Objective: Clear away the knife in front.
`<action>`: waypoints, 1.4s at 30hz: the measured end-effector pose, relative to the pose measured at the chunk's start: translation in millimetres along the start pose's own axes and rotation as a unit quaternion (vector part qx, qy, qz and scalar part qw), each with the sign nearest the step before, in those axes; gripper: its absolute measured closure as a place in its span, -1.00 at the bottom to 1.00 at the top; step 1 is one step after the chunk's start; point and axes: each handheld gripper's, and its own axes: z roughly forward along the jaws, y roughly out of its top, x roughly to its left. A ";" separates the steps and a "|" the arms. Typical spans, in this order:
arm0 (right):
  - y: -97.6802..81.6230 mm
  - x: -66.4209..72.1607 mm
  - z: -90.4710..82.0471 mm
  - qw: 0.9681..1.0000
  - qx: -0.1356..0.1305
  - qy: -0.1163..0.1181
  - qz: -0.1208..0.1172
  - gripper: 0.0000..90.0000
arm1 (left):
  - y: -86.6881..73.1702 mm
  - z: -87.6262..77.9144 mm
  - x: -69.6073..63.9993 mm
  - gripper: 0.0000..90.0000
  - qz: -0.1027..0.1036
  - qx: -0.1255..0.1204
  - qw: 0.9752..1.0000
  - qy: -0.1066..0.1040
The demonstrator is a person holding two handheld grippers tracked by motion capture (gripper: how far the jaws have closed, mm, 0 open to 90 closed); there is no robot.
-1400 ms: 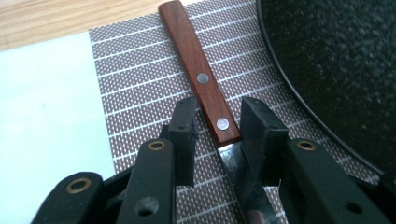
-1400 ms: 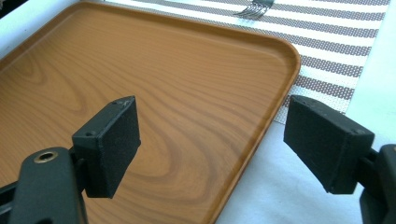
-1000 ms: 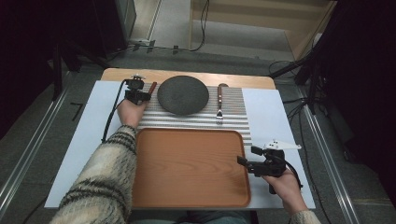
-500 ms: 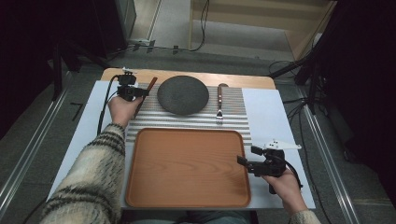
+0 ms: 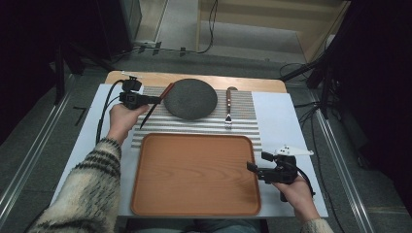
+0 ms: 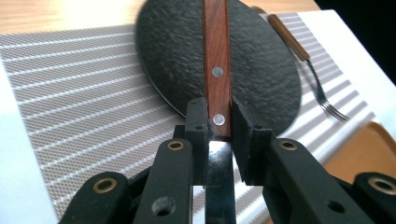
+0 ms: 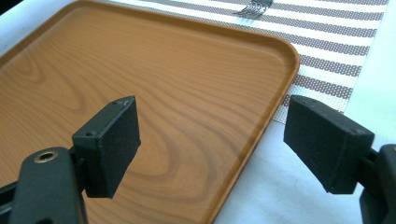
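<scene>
My left gripper (image 5: 154, 100) is shut on a knife (image 5: 167, 90) with a red-brown wooden handle, held above the striped placemat (image 5: 204, 127) just left of the round black plate (image 5: 190, 99). In the left gripper view the jaws pinch the knife (image 6: 215, 46) where handle meets blade, the handle pointing away over the plate (image 6: 266, 70). My right gripper (image 5: 254, 167) stands open at the right edge of the wooden tray (image 5: 194, 174). Nothing lies between its pads (image 7: 109, 144) above the tray (image 7: 140, 70).
A fork (image 5: 229, 104) with a wooden handle lies on the placemat right of the plate, tines toward the tray. A white sheet (image 5: 286, 121) covers the table under mat and tray. Cables trail from both grippers; dark floor surrounds the table.
My left hand has risen and drifted left with the knife, which now hangs tilted clear of the mat. The right gripper has kept still.
</scene>
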 end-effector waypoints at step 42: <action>2.1 1.1 0.0 1.000 -0.001 0.005 -0.003 -0.63 | -61.5 -20.7 -64.9 0.72 0.062 0.026 0.996 -0.061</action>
